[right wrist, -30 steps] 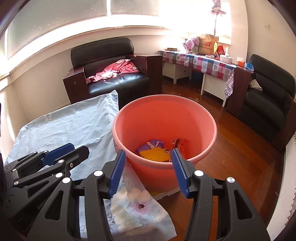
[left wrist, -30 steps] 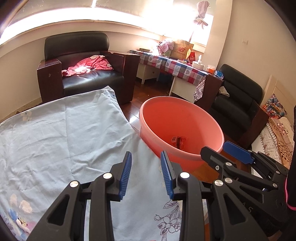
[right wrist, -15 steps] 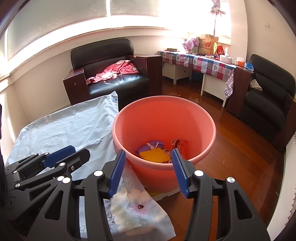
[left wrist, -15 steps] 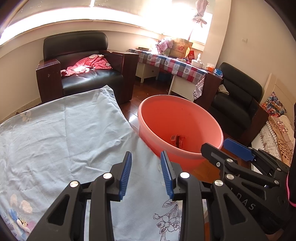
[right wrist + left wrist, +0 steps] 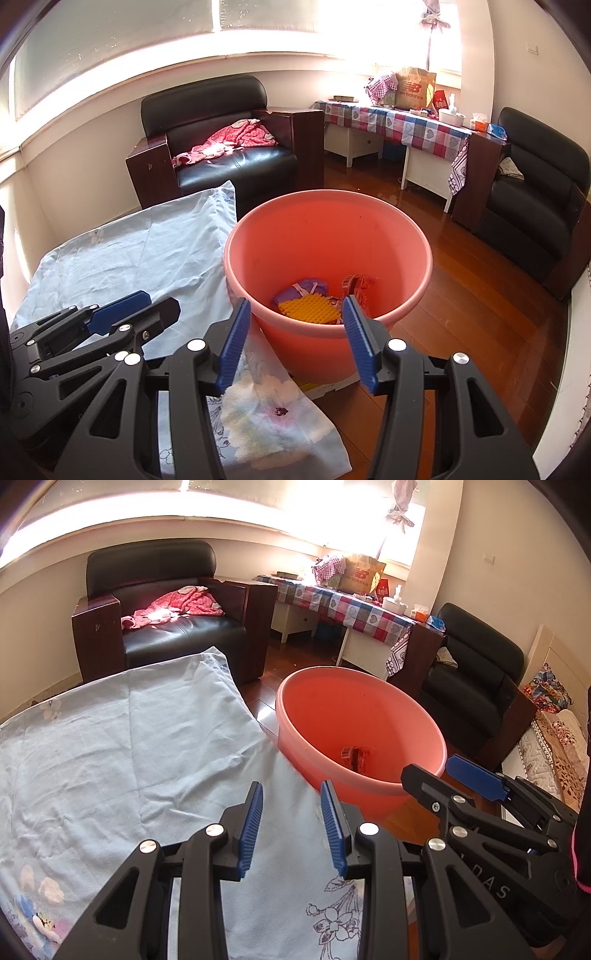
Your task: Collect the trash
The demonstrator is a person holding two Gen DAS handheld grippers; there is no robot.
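Both the left gripper and right gripper stand apart, empty, near the pink basin; a paper bag reads "new balance".

Wooden floor, pink basin standing on it, blue sheet alongside

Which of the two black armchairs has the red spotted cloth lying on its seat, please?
The armchair under the window, just behind the blue sheet, holds the red cloth. The other armchair, right of the checked table, has only a small pale item.
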